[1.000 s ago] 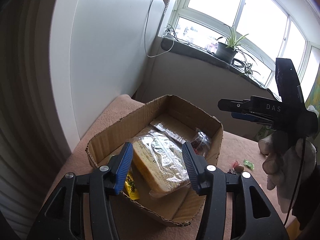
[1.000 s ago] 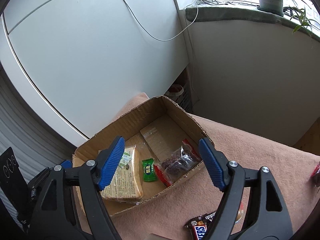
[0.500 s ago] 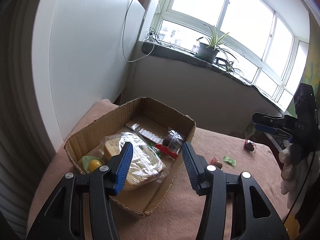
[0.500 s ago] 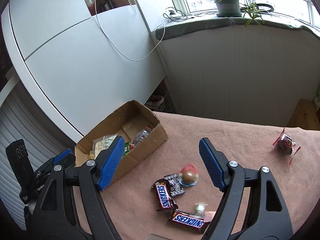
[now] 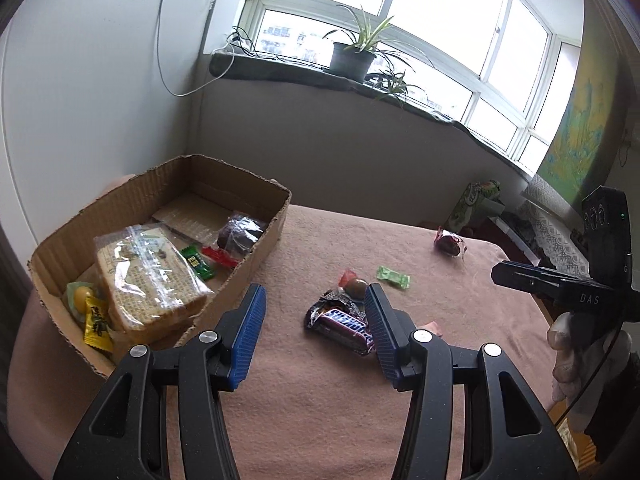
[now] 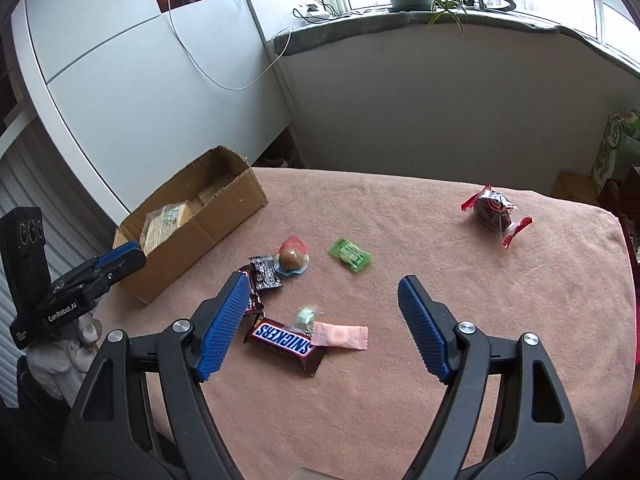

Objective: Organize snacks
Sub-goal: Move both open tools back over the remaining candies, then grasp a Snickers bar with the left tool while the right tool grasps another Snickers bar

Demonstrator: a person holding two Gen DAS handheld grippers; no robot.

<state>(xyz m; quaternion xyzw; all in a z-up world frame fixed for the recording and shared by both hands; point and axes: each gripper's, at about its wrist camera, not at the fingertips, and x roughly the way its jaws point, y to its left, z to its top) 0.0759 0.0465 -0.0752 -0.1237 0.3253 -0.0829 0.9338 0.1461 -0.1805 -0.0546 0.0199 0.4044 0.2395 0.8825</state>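
Snickers bar (image 6: 285,339) between right fingers (image 6: 219,328)

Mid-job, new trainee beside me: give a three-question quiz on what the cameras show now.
1. True or false: the left hand-held gripper holds a snack.
2. Which snack lies farthest from the cardboard box: A) Snickers bar, B) green candy, C) red-ended clear packet?
3. Fill in: the biscuit pack lies ____ the box.

Key: 1 false, its jaws are open and empty; 2 C; 3 inside.
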